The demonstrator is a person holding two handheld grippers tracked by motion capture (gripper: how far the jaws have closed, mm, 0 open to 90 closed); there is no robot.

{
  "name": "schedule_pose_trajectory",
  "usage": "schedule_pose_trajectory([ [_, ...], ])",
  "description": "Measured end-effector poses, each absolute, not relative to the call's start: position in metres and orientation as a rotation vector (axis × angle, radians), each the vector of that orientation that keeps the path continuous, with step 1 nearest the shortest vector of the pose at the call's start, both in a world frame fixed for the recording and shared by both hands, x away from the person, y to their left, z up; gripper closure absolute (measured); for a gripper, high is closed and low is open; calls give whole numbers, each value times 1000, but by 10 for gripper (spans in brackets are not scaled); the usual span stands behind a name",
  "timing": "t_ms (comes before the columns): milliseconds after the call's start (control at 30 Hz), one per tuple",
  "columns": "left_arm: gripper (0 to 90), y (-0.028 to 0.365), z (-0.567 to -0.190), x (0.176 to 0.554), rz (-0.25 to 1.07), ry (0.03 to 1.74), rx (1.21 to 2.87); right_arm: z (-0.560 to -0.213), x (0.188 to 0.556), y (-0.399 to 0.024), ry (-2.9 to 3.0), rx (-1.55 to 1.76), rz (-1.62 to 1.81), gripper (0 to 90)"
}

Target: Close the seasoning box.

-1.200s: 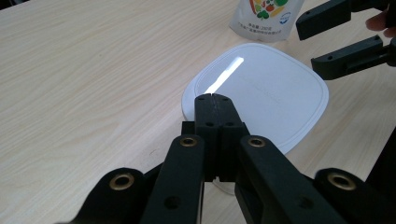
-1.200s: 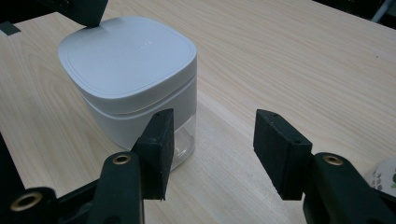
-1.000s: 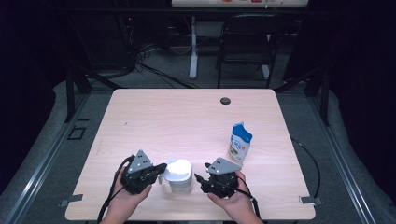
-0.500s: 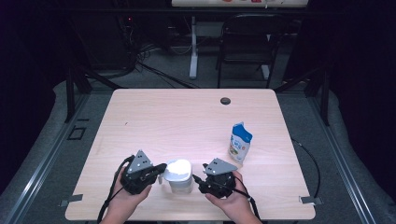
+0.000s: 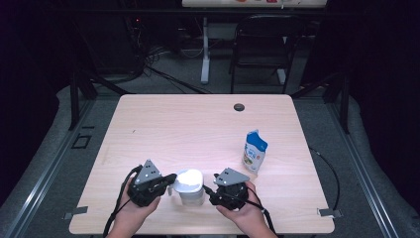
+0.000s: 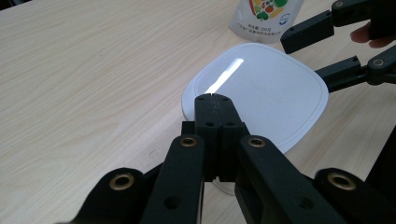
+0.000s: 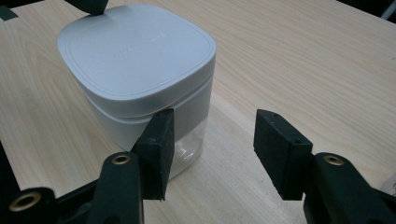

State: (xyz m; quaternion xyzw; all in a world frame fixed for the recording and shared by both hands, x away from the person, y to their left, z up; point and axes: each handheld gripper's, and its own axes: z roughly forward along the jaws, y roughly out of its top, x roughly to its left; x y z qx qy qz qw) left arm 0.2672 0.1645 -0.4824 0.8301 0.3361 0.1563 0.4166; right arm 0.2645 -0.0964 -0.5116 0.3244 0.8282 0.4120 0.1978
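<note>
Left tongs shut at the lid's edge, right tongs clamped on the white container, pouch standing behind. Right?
Not quite. The right tongs are open, not clamped: the right gripper view shows one pad beside the container and the other standing clear of it. The rest holds: left tongs shut at the lid edge, pouch standing behind.

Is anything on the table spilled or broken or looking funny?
Nothing is spilled. The white-lidded container stands upright with its lid on straight. The only odd bit is the pouch near the table's right edge: its top looks torn open and uneven, though it stands up and nothing has leaked.
</note>
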Motion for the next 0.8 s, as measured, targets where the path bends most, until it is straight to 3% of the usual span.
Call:
schedule_pose_trajectory([
  [800,900,166,-482,266,400,848,2091,-504,263,-91,2307,874,1157,481],
])
